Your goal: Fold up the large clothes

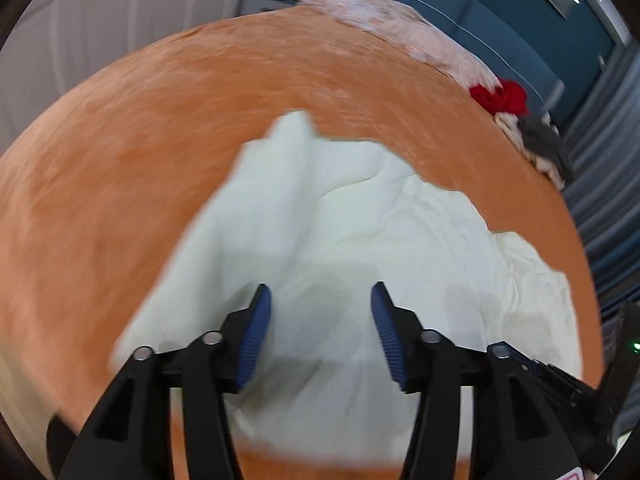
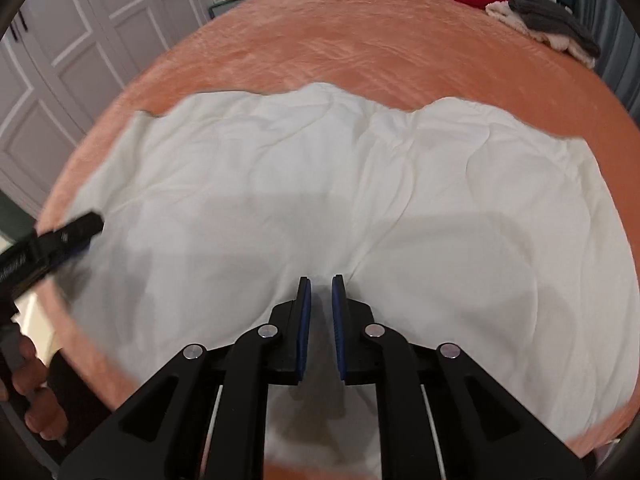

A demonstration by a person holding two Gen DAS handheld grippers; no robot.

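Left hand-held gripper [image 1: 321, 300] open, white garment [image 1: 360, 232] on bed [image 1: 200, 100]

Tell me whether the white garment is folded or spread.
Mostly spread: the white garment lies wide and wrinkled on the orange bedspread.

Black angular left tool [image 1: 321, 300], right tool [image 2: 321, 292]: ribbed blue pads, silver pivot screws.

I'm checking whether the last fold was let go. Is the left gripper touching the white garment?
Apart. In the left wrist view the left gripper has its jaws spread wide, and the white garment lies below with nothing between them.
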